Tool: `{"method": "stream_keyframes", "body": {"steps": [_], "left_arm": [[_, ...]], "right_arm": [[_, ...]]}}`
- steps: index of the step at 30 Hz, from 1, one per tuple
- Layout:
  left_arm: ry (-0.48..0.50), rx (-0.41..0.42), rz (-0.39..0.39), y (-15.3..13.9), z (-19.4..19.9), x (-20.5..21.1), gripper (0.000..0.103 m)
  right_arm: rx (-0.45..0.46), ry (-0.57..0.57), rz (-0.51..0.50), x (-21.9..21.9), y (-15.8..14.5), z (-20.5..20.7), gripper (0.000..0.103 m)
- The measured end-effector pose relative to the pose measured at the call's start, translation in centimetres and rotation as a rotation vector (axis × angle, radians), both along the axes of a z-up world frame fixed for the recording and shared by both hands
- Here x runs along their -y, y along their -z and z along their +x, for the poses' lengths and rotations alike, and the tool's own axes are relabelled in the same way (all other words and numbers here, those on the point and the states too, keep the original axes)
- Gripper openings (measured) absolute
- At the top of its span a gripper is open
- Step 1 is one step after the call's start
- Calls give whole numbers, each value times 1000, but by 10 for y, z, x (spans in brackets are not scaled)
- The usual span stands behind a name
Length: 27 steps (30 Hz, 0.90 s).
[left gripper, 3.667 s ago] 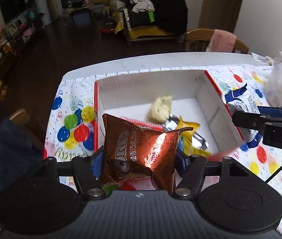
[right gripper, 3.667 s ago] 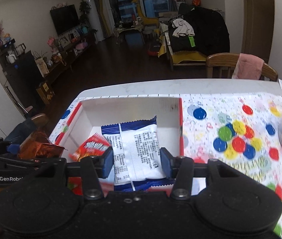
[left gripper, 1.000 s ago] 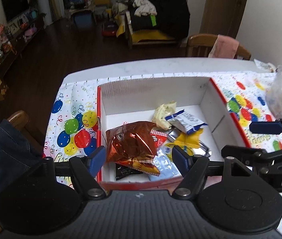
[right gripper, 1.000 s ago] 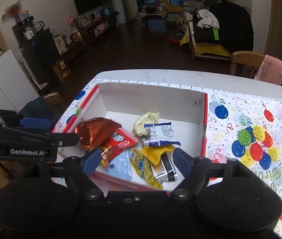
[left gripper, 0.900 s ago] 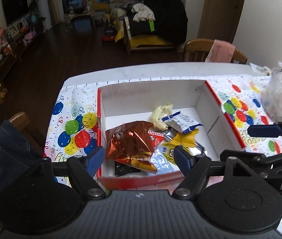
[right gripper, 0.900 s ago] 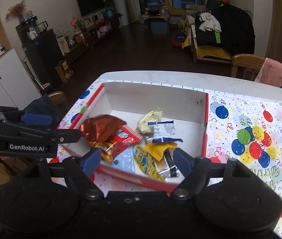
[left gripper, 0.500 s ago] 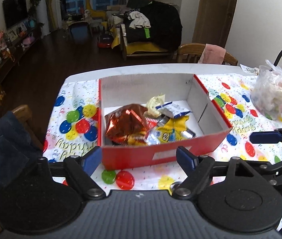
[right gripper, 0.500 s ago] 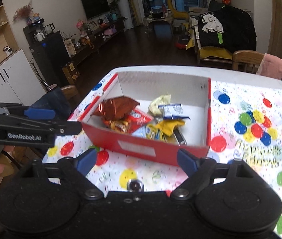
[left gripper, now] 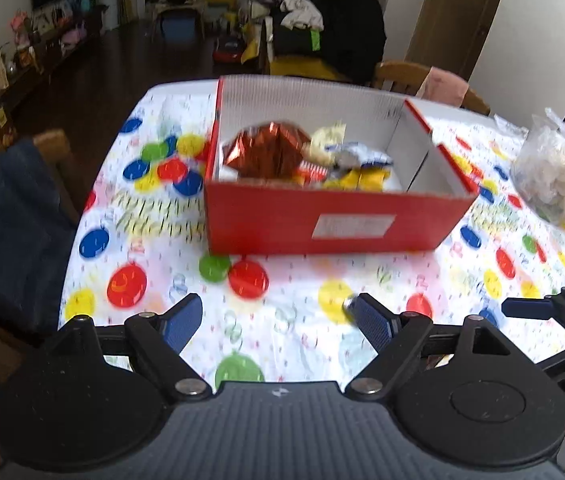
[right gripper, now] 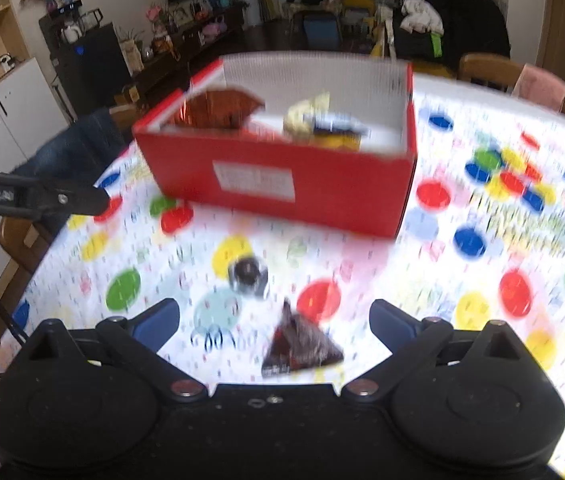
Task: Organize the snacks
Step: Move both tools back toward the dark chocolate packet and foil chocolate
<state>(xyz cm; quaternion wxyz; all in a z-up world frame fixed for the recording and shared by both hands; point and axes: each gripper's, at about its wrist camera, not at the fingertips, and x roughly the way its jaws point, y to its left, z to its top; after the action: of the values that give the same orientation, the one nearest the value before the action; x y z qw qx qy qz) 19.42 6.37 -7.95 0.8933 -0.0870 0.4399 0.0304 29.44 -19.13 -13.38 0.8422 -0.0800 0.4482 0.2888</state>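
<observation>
Two grippers hang over the balloon-print tablecloth (left gripper: 290, 320), both with jaws spread and nothing between the pads; the left gripper (left gripper: 278, 322) stands wide, and the right gripper (right gripper: 274, 326) has just been opening further, wider than the left. Ahead of both, well apart from the fingertips, sits the red box (left gripper: 322, 220) with its white inside; in it lie a copper foil bag (left gripper: 270, 152) at the left, a pale yellow packet (left gripper: 326, 140), a blue-and-white packet (left gripper: 358, 158) and yellow wrappers (left gripper: 366, 178). Only the right wrist view shows two loose snacks on the cloth near its jaws: a small dark round piece (right gripper: 248, 274) nearer the box, and a dark triangular packet (right gripper: 300, 350) low between the right gripper's fingers, untouched by either pad; both are blurred. Only the left wrist view shows a clear plastic bag (left gripper: 554, 172) at the table's right side, with the right gripper's blue pad low at that edge.
</observation>
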Motion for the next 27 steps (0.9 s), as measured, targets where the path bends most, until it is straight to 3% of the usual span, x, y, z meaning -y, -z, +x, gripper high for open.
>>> {"method": "stream_keyframes", "body": {"steps": [4, 9, 20, 25, 27], "left_arm": [[9, -38, 23, 17, -8, 7, 84], [15, -92, 35, 35, -12, 14, 84], [6, -137, 29, 48, -7, 16, 84], [21, -136, 44, 48, 0, 20, 84], [37, -138, 41, 49, 4, 23, 84]], "right_arm": [[-19, -2, -47, -1, 28, 1, 99], [-48, -20, -78, -6, 47, 2, 85], [-39, -28, -139, -18, 58, 9, 60], [-23, -37, -152, -20, 58, 8, 58], [-10, -51, -155, -21, 57, 5, 52]]}}
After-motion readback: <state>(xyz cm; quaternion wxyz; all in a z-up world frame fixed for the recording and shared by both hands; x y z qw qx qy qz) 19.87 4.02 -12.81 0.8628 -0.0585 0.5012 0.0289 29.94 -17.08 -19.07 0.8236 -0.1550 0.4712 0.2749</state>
